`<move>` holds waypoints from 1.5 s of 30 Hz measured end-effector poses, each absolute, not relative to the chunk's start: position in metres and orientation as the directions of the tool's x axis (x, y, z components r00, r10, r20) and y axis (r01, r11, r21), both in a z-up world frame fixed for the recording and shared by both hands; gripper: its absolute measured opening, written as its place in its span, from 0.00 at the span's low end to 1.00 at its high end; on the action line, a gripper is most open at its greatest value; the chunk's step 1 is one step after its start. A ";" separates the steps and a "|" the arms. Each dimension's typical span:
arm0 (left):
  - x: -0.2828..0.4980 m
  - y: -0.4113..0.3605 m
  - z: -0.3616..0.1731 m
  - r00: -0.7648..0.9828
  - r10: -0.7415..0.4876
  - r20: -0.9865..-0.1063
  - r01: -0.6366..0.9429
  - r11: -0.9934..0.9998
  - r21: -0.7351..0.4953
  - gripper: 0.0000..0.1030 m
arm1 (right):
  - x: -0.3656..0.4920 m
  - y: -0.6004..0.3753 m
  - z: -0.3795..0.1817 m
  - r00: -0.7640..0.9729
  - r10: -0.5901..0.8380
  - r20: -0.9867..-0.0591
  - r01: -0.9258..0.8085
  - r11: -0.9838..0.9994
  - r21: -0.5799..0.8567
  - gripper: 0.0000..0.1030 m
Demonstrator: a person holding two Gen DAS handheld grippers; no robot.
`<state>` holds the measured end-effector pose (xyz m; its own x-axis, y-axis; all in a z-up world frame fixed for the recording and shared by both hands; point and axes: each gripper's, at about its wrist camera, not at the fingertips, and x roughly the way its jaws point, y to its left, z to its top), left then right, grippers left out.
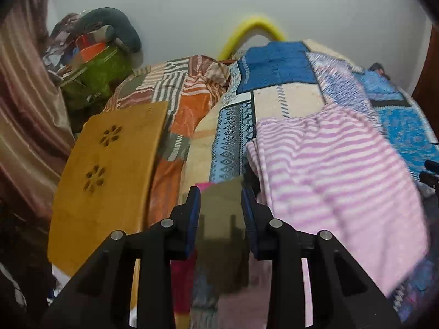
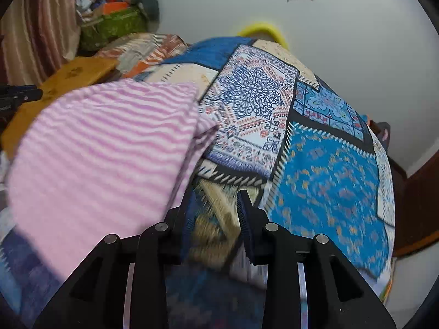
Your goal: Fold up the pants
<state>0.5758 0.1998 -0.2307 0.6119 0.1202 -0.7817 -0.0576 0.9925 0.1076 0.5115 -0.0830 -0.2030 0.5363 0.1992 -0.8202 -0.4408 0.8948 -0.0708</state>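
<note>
both grippers' fingers [image 1: 194,200] gape empty beside striped pants [image 1: 337,170]; green basket [image 1: 101,74] brims with clutter.

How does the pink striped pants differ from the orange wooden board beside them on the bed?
The pink striped pants are soft cloth, folded over in layers, with pink and white stripes. The orange wooden board is stiff and flat, one plain colour, with two flower-shaped cutouts. In the left wrist view the pants lie right of the hand-held gripper and the board lies left of it. Both rest on the patchwork bedspread.
</note>
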 end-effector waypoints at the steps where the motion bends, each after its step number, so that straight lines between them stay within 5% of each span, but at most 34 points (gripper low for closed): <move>1: 0.556 0.200 -0.217 0.634 0.120 -0.764 -0.052 0.992 0.112 0.31 | 0.496 -0.090 -0.190 0.546 0.223 -0.807 -0.441 0.896 -0.051 0.28; 17: 0.299 0.117 -0.027 0.854 -0.004 -0.520 0.046 0.997 0.067 0.31 | 0.263 -0.133 0.034 0.714 0.520 -0.470 -0.513 0.844 0.155 0.28; 26: 0.159 0.072 0.021 0.938 -0.050 -0.342 0.068 0.997 0.039 0.32 | 0.148 -0.147 0.075 0.738 0.598 -0.314 -0.589 0.797 0.132 0.28; 35: 0.068 0.054 0.016 0.976 -0.041 -0.214 0.047 0.999 0.022 0.62 | 0.093 -0.149 0.053 0.768 0.592 -0.244 -0.575 0.805 0.146 0.29; 39: 0.050 0.051 0.007 0.980 -0.040 -0.195 0.043 0.999 0.012 0.69 | 0.078 -0.148 0.046 0.803 0.558 -0.207 -0.543 0.829 0.129 0.61; 45: 0.036 0.048 -0.004 0.980 -0.071 -0.188 0.068 0.997 -0.023 0.78 | 0.065 -0.147 0.043 0.827 0.532 -0.180 -0.518 0.847 0.120 0.80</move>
<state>0.0361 0.0484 -0.0045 0.9797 -0.0709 -0.1876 0.0678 0.9974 -0.0230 0.0651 -0.1467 0.0434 0.8274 0.5321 -0.1797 -0.5185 0.8467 0.1196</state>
